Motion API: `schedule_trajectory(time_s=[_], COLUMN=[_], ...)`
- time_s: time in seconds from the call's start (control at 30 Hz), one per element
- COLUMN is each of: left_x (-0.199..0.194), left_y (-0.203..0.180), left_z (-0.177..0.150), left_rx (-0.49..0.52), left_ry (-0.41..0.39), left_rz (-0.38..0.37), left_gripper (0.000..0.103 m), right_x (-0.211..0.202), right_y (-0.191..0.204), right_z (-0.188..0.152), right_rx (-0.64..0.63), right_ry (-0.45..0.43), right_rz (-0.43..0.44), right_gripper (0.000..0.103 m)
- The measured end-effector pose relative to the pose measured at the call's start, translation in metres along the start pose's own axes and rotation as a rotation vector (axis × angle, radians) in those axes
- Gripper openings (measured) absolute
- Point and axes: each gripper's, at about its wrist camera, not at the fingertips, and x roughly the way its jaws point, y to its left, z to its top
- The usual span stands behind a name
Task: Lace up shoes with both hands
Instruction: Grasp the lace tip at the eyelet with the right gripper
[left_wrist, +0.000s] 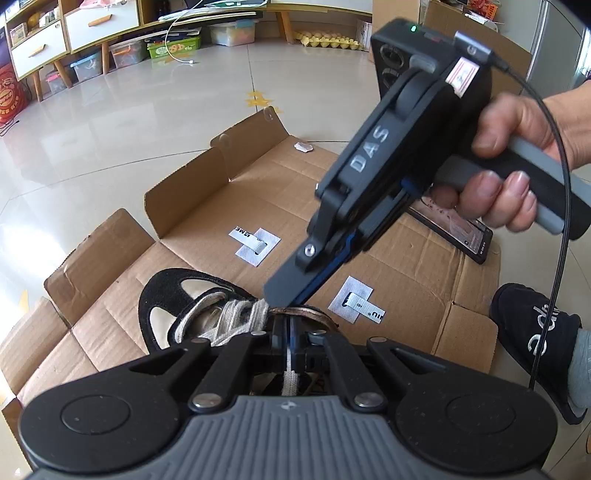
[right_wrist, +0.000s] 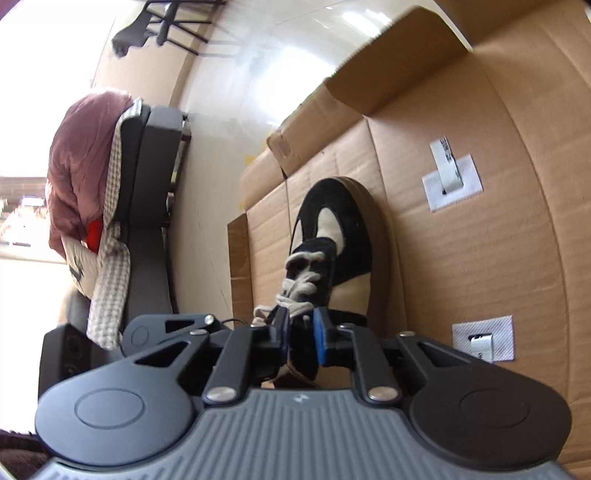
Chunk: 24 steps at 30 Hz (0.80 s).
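Observation:
A black and cream shoe (left_wrist: 166, 295) with off-white laces (left_wrist: 229, 321) lies on flattened cardboard (left_wrist: 221, 206). My left gripper (left_wrist: 288, 345) is shut on a lace end, which runs back between its jaws. The right gripper (left_wrist: 284, 295), held by a hand, reaches down to the shoe's collar just ahead of the left one. In the right wrist view the shoe (right_wrist: 343, 236) lies toe away, and my right gripper (right_wrist: 301, 332) stands partly open over the laces (right_wrist: 295, 291) near the top eyelets, holding nothing that I can see.
Two white taped tags (left_wrist: 256, 245) (left_wrist: 356, 304) lie on the cardboard. A phone (left_wrist: 461, 229) lies at the right on the cardboard. A foot in a black slipper (left_wrist: 535, 332) rests at the cardboard's right edge. Shelves and boxes stand far off on the tiled floor.

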Motion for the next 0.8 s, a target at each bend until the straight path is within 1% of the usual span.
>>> schedule_trajectory(time_s=[0.07,0.13,0.17,0.2,0.33,0.37,0.4,0.43,0.47,0.5,0.53,0.57,0.6,0.73,0.8], left_x=[0.0,0.001,0.0,-0.001,-0.004,-0.004,-0.004,-0.003,-0.003,-0.001,-0.001,-0.002,-0.004,-0.013,-0.017], left_y=[0.0,0.001,0.001,0.001,-0.003,-0.004,-0.006,-0.008,-0.01,-0.011,-0.011,-0.011,-0.012,-0.015,-0.015], left_z=[0.0,0.0,0.001,0.0,-0.003,-0.003,-0.003,-0.003,-0.003,-0.003,-0.003,-0.003,-0.003,0.002,0.006], left_rx=[-0.003,-0.012,-0.017,-0.018,-0.004,0.004,0.017,0.036,0.053,0.063,0.068,0.077,0.093,0.142,0.171], left_ry=[0.007,0.032,0.042,0.05,0.077,0.085,0.096,0.106,0.119,0.141,0.15,0.155,0.159,0.16,0.164], left_rz=[0.001,0.005,0.003,0.003,0.008,0.014,0.021,0.026,0.03,0.032,0.034,0.039,0.043,0.061,0.073], left_gripper=[0.004,0.016,0.028,0.032,0.032,0.032,0.032,0.029,0.015,0.004,0.004,0.004,0.003,0.003,0.003], right_x=[-0.003,-0.009,-0.011,-0.016,-0.029,-0.031,-0.031,-0.031,-0.03,-0.028,-0.027,-0.025,-0.021,-0.008,-0.002], right_y=[0.004,0.01,0.011,0.016,0.025,0.026,0.026,0.024,0.023,0.022,0.021,0.021,0.019,0.009,0.006], right_z=[-0.001,0.0,0.0,0.0,0.005,0.006,0.008,0.01,0.009,0.007,0.006,0.004,0.0,-0.004,-0.004], right_rx=[-0.024,-0.057,-0.07,-0.111,-0.184,-0.2,-0.203,-0.189,-0.179,-0.17,-0.16,-0.152,-0.118,-0.007,0.042], right_ry=[-0.027,-0.059,-0.069,-0.098,-0.196,-0.206,-0.199,-0.181,-0.165,-0.148,-0.132,-0.125,-0.099,-0.064,-0.065], right_rz=[-0.022,-0.05,-0.065,-0.107,-0.204,-0.216,-0.213,-0.199,-0.193,-0.186,-0.18,-0.176,-0.153,-0.085,-0.057], right_gripper=[0.002,0.002,0.002,0.002,0.0,0.0,0.0,0.004,0.009,0.013,0.017,0.025,0.029,0.029,0.026])
